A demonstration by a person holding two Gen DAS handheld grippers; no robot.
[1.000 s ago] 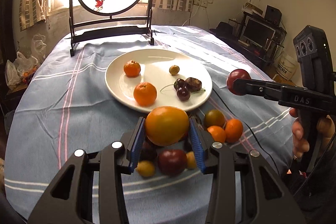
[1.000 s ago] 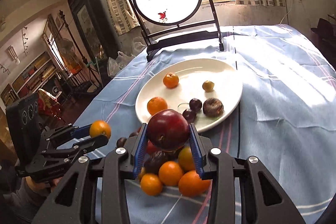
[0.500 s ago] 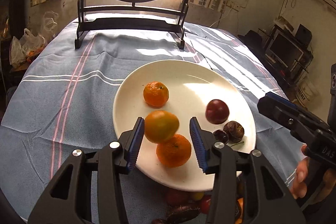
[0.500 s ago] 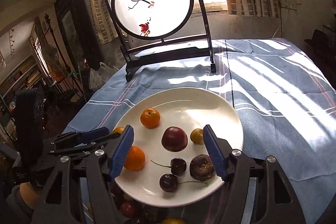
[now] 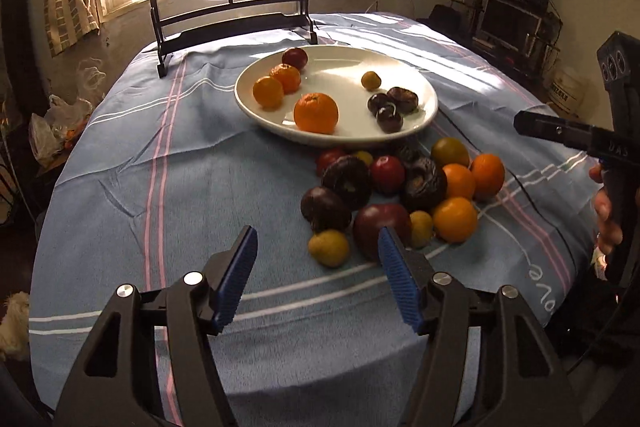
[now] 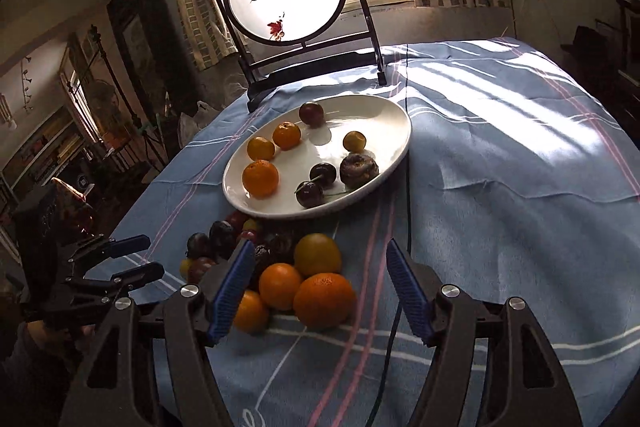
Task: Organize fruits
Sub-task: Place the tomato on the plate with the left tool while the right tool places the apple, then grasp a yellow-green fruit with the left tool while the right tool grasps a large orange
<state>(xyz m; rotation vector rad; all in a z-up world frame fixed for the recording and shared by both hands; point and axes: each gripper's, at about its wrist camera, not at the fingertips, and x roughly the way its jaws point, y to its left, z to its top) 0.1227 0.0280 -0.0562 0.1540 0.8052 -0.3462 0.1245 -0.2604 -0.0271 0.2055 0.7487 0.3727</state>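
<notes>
Eight or so fruits lie on the round white ceramic plate [image 5: 428, 95]; the mixed pile of oranges and dark plums [image 5: 400, 195] waits on the cloth; left gripper [image 5: 316, 279] and right gripper [image 6: 320, 287] both gape empty.

Both wrist views face the plate [image 5: 430, 95], sharing it.

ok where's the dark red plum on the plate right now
The dark red plum sits at the far-left rim of the white plate, just behind a small orange, near the bird screen's foot.
</notes>
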